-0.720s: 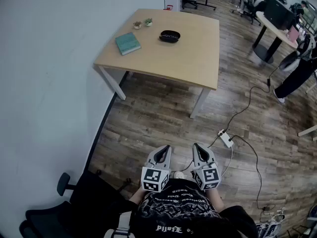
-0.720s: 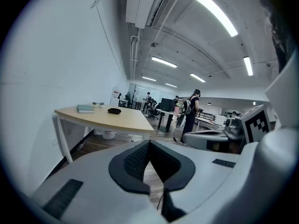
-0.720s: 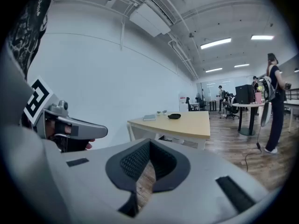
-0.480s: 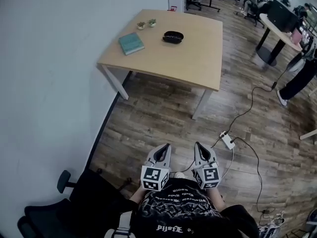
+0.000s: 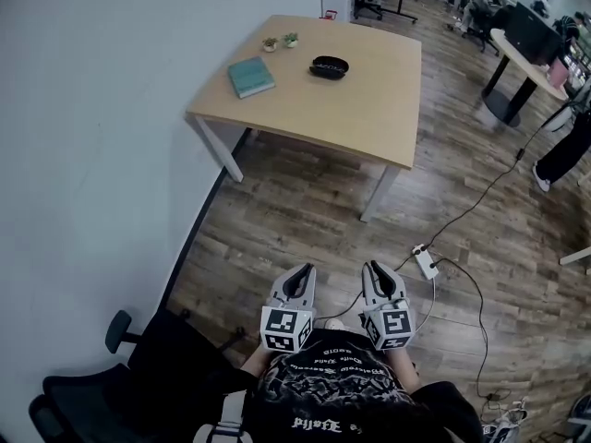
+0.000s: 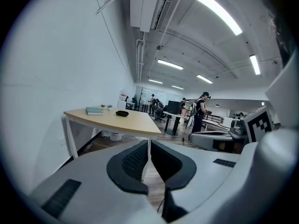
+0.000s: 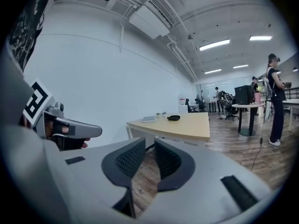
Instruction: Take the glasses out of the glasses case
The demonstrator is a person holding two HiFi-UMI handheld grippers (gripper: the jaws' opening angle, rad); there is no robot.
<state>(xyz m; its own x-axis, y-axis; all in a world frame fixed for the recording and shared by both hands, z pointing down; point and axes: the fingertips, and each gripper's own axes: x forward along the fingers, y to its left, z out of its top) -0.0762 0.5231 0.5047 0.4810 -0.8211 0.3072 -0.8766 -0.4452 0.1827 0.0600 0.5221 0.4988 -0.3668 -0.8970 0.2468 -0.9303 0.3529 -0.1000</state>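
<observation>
Light wooden table point(image 5: 369, 109), upper centre: black oval glasses case point(image 5: 330, 66) lies well above both grippers at frame bottom; left gripper point(image 5: 302, 271) closed, empty; right gripper point(image 5: 373, 268) slightly ajar, empty

The table point(image 5: 369, 90) has a pale wood top with a smooth, matt finish, and its legs point(image 5: 220, 150) look like white-painted metal. The floor point(image 5: 305, 220) is dark wood plank, grainy with a faint sheen. The glasses case point(image 5: 330, 65) looks black and slightly glossy. The book point(image 5: 251, 76) has a matt teal cover. The left gripper point(image 5: 298, 273) and right gripper point(image 5: 377, 270) are smooth, matt grey plastic, with black, finely textured pads point(image 6: 135, 160). The wall point(image 5: 92, 155) is smooth white paint.
</observation>
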